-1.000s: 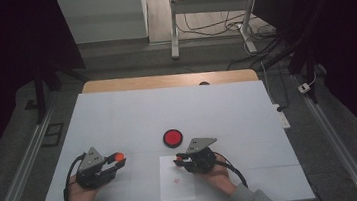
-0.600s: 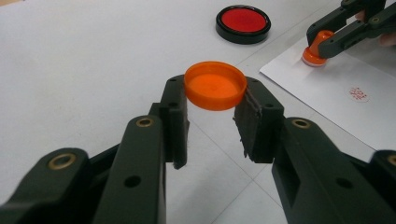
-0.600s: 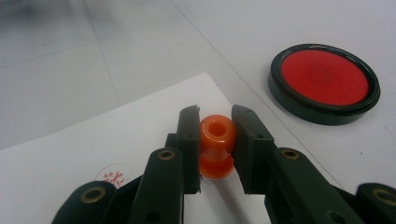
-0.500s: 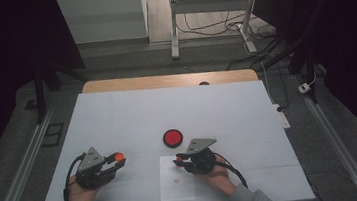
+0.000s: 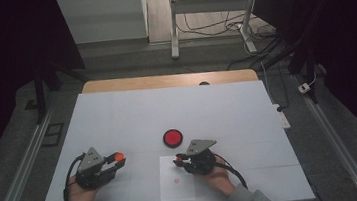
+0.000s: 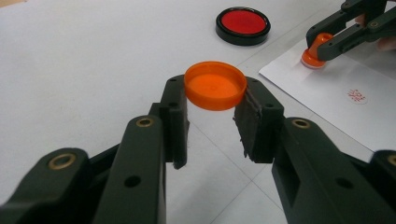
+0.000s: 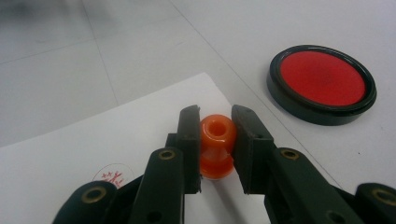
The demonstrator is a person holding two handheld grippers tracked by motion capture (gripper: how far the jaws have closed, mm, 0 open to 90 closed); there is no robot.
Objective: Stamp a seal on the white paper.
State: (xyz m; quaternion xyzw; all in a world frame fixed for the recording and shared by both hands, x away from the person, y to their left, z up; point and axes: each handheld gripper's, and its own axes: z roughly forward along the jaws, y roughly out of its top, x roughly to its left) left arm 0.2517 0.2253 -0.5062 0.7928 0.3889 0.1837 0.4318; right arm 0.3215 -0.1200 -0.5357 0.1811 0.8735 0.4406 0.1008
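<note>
My left gripper (image 6: 212,114) is shut on an orange round cap (image 6: 215,85), held open side up above the white table; from above that gripper (image 5: 117,160) sits at the front left. My right gripper (image 7: 216,140) is shut on an orange stamp (image 7: 216,144), upright over the near-left corner of a white sheet of paper (image 7: 70,154). The same gripper (image 5: 179,161) and sheet (image 5: 176,186) show in the high view. A red stamped mark (image 7: 109,176) lies on the paper beside the stamp. A round black ink pad (image 5: 173,138) with a red face lies just beyond both grippers.
The white table top (image 5: 167,111) stretches far back to a wooden strip (image 5: 164,80). Metal rails run along both sides of the table. Cables and a metal frame stand on the floor behind it. Each hand grips its tool near the front edge.
</note>
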